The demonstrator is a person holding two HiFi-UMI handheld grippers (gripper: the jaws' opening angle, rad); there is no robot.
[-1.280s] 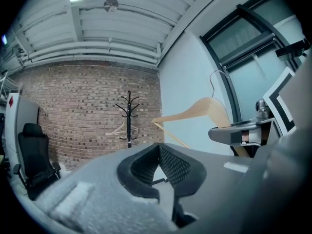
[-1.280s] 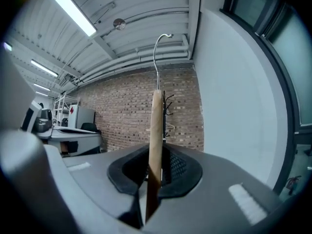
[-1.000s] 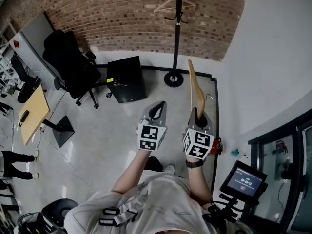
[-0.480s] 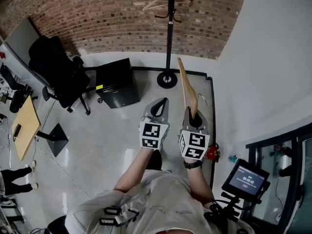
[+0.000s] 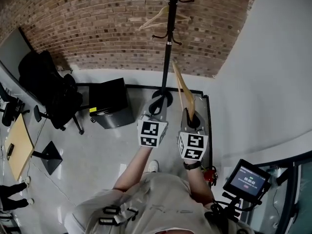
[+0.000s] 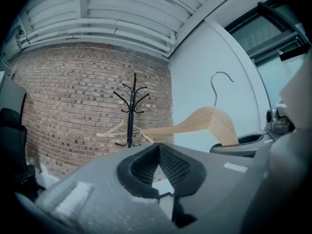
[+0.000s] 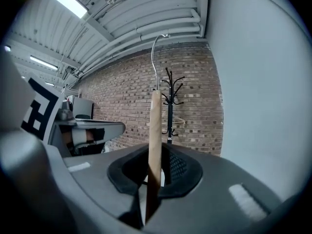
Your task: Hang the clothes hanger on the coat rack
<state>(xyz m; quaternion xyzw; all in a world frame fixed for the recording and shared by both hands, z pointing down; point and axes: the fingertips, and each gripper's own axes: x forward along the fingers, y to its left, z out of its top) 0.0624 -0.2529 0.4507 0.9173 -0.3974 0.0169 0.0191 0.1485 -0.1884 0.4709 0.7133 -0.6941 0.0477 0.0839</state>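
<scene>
A black coat rack point(image 5: 168, 43) stands against the brick wall, with its round base point(image 5: 160, 99) on the floor. One pale wooden hanger point(image 5: 161, 16) hangs on it. My right gripper point(image 5: 191, 117) is shut on the lower end of a second wooden hanger point(image 5: 182, 89), held upright with its metal hook point(image 7: 156, 57) on top. In the right gripper view this held hanger point(image 7: 154, 130) stands between the jaws, and the rack point(image 7: 169, 106) is just to its right, farther off. My left gripper point(image 5: 156, 106) is beside it, shut and empty, pointing at the rack point(image 6: 130, 111).
A black cabinet point(image 5: 109, 104) and a black office chair point(image 5: 48, 89) stand left of the rack. The white wall point(image 5: 263, 72) runs close along the right. A small screen point(image 5: 246, 179) is at lower right, and a wooden desk point(image 5: 17, 145) at far left.
The person has walked toward the coat rack with both grippers held out. The rack and brick wall now look nearer, and the held hanger's tip overlaps the rack's base.
</scene>
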